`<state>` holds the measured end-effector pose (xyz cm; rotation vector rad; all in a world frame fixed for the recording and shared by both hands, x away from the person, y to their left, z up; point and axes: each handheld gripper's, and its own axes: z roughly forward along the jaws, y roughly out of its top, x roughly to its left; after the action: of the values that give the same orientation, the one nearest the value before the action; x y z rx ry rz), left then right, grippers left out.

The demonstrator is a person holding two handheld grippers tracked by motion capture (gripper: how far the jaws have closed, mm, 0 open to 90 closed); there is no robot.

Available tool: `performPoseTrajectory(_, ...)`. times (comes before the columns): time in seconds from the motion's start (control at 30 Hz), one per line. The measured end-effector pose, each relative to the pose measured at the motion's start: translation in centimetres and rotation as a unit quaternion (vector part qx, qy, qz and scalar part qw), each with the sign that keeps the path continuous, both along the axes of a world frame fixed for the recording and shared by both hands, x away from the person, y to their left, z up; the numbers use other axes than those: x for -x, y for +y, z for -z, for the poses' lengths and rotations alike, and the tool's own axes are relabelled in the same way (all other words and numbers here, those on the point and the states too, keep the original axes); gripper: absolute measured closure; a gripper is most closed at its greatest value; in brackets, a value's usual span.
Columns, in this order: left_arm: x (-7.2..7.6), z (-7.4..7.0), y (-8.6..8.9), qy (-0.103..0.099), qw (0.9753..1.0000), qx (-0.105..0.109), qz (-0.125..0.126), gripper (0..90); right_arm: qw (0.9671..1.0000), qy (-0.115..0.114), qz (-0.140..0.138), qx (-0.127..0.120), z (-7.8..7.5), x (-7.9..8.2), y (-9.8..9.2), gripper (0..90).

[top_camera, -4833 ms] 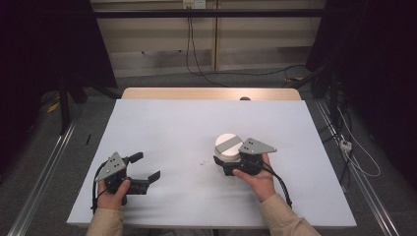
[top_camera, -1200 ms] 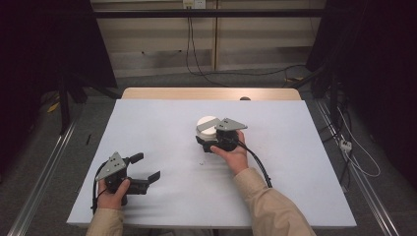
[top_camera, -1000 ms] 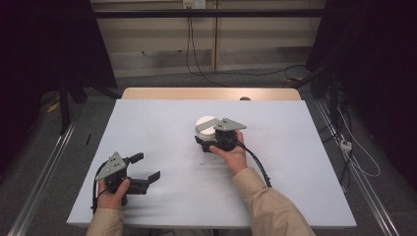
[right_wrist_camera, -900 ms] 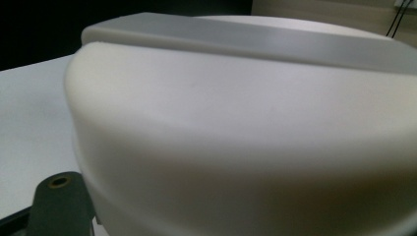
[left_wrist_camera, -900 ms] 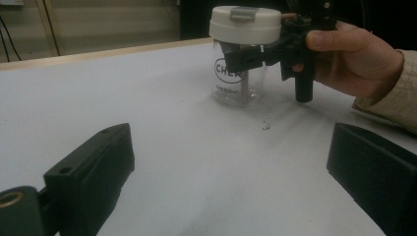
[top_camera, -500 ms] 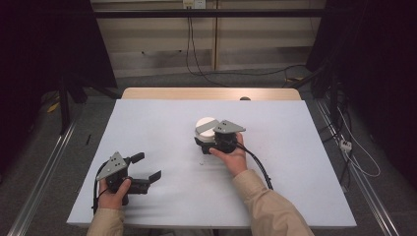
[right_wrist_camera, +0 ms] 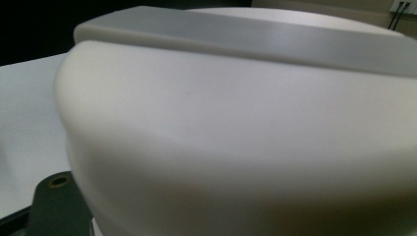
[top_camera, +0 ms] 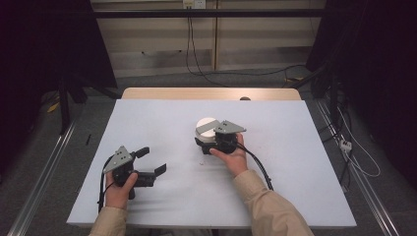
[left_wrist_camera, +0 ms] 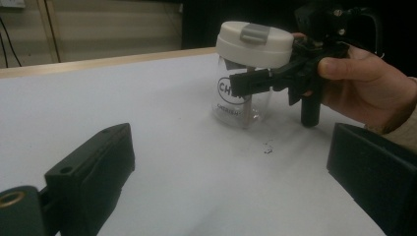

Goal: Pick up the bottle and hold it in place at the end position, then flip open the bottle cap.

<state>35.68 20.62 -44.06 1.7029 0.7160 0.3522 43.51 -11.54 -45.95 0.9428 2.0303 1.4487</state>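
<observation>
My right gripper (top_camera: 205, 141) is clamped on the jar (left_wrist_camera: 242, 101) just under its lid (top_camera: 206, 124), jaws narrow around the clear glass. The jar stands upright on the table (top_camera: 295, 147), about mid-table, nearer the far edge than the near one. In the left gripper view the jar bottom looks to be on the sheet, touching or nearly so, I can't tell which. A black logo is on the glass. The lid is cream with a grey tab on top, and in the right gripper view it sits right up against the camera. A few dark crumbs (left_wrist_camera: 267, 146) lie on the sheet just beside the jar. My left gripper (top_camera: 152, 162) rests near the near left corner, jaws wide, holding nothing, well apart from the jar
</observation>
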Motion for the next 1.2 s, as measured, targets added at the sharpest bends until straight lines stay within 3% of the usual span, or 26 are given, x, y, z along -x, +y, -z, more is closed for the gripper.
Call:
performPoseTrajectory(0.9, -2.0, -1.0, -2.9, 0.009, 0.9999, -0.007, -0.007, 5.3, 1.0, 0.0, 0.005, 0.003, 0.2, 0.0, 0.1, 18.3)
performPoseTrajectory(1.07, -2.4, -1.4, -3.8, 0.003, 1.0, -0.006, 0.001, 8.0, 1.0, 0.001, 0.004, 0.003, 0.2, 0.0, 0.1, 18.4)
performPoseTrajectory(1.13, -2.6, -1.7, -4.2, -0.003, 0.9999, -0.016, -0.003, 8.4, 1.0, 0.002, 0.005, 0.003, 0.2, 0.0, 0.2, 18.3)
performPoseTrajectory(1.2, -2.8, -1.9, -4.5, 0.002, 1.0, -0.008, -0.001, 7.9, 1.0, 0.003, 0.007, 0.004, 0.2, 0.0, 0.2, 18.3)
